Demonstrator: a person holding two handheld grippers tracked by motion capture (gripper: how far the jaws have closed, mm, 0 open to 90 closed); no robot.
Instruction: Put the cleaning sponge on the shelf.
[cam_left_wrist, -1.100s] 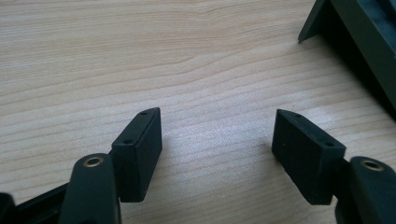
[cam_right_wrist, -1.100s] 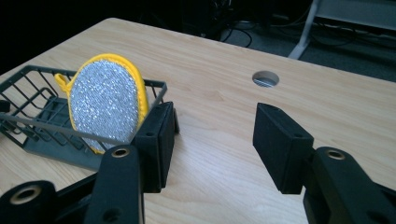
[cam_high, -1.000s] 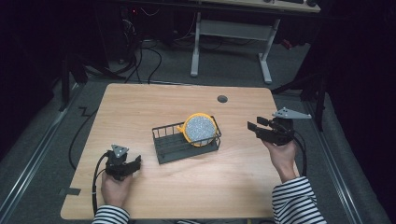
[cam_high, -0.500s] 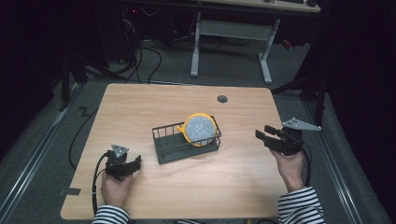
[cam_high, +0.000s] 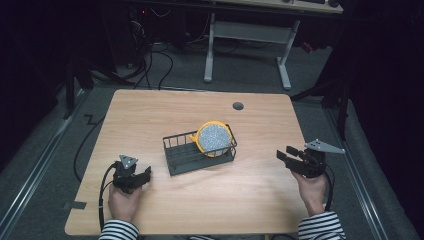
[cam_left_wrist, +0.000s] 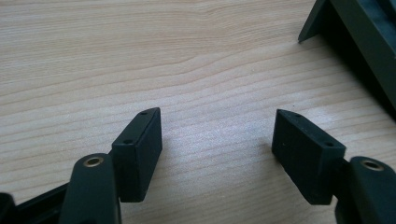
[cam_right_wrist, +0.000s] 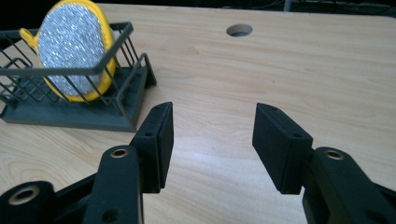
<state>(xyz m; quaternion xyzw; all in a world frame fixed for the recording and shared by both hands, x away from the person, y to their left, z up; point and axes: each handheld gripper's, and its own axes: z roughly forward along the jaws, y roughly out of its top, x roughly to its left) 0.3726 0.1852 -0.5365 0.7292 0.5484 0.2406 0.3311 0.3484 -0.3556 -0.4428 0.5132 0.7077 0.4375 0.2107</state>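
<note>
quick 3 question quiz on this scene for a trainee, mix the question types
1. True or false: the sponge stands on edge inside the wire rack.
2. Which hand-held gripper is nearer the rack's sponge end? A) left hand-held gripper B) right hand-held gripper
3. Fill in: the jaws of both hand-held grippers are ____ and hold nothing.

Key: 1 true; 2 B; 3 open
</note>
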